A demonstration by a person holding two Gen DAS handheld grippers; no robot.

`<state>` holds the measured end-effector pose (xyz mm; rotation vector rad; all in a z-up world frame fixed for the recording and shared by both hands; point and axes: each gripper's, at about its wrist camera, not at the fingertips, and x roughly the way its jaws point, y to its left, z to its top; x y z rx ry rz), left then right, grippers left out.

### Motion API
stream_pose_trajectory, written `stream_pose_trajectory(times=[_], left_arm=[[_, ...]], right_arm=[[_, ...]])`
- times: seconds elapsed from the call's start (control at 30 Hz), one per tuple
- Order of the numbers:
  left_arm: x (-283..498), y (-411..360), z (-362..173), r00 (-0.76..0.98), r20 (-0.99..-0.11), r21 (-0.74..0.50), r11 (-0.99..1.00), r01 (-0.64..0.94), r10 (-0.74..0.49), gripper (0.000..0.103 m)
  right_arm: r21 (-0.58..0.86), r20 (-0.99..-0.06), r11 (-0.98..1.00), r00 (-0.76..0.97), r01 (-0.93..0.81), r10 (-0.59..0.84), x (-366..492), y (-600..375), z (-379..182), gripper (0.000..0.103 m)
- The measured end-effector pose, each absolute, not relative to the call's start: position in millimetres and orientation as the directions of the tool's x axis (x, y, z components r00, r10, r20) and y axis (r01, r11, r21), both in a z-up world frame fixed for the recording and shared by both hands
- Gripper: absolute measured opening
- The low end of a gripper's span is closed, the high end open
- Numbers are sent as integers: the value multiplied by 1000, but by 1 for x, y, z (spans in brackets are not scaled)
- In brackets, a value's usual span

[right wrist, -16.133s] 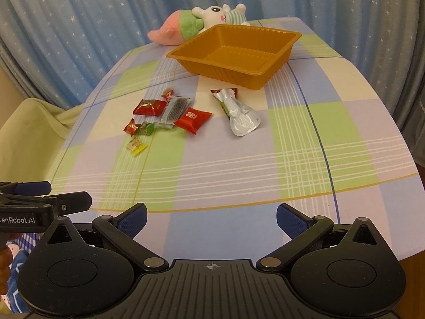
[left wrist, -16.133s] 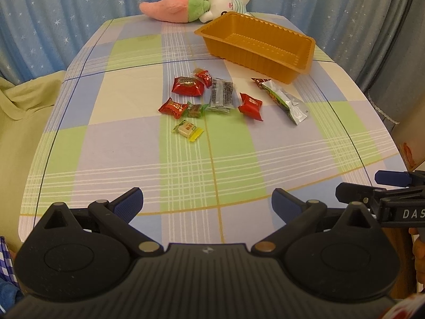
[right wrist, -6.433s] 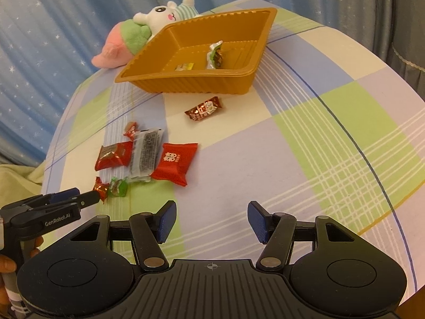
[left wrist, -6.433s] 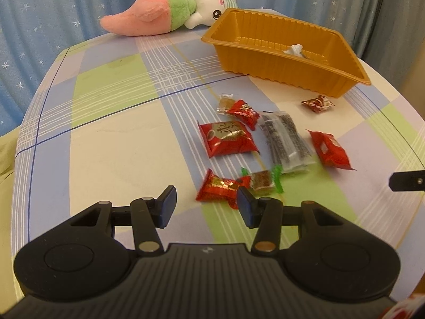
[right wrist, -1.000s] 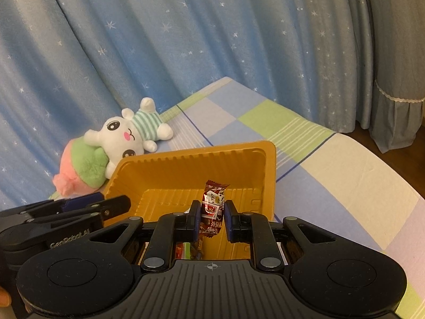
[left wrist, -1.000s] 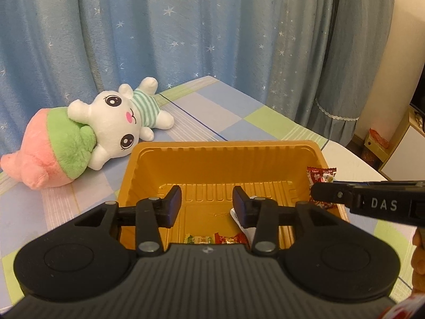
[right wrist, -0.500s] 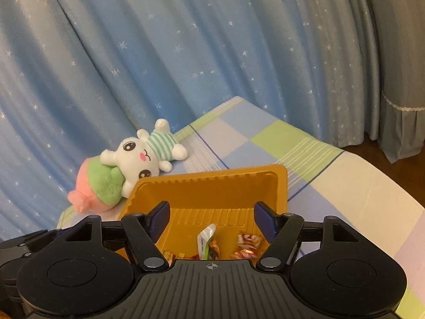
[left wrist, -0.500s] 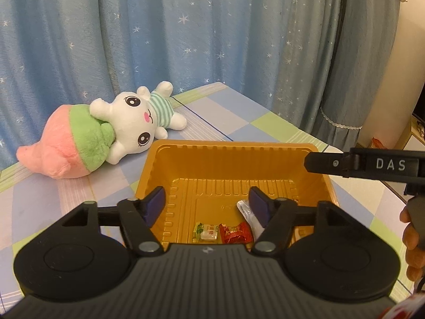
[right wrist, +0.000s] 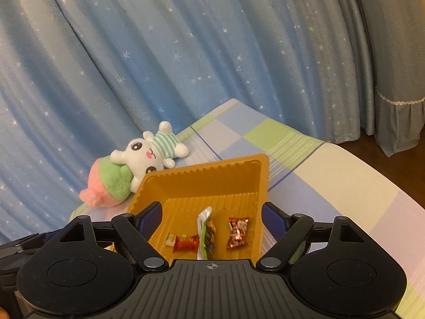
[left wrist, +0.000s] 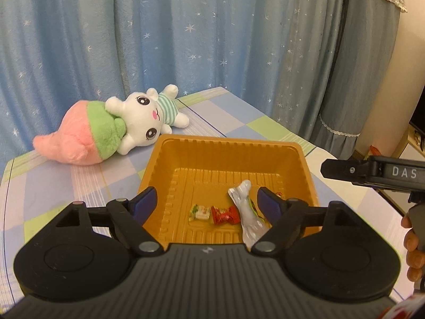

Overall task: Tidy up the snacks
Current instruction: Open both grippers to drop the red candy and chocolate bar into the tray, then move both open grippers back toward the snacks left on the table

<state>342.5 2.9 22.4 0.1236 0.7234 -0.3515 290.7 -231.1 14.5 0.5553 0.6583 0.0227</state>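
Four wrapped snacks now lie in the ribbed orange plastic tray [right wrist: 255, 183] on the checked tablecloth: a small pale candy [right wrist: 170, 239], a red packet [right wrist: 186, 243], a long silver pouch [right wrist: 205, 232] and a red-and-white candy [right wrist: 237, 232]. Both the left gripper [left wrist: 207, 202] and right gripper [right wrist: 211, 214] hover over the tray, jaws just opened wide and holding nothing. Any snacks left on the table are out of view, so I can't say whether more remain.
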Motion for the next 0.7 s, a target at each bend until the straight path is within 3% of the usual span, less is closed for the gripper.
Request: stream_pose_trajectory(times=[0.7], left_arm=[[227,35,29,687,-696,-73,972,221,-209,81]], right_arm=[[395,-603,919,754,-3,262,183,-207,25,82]])
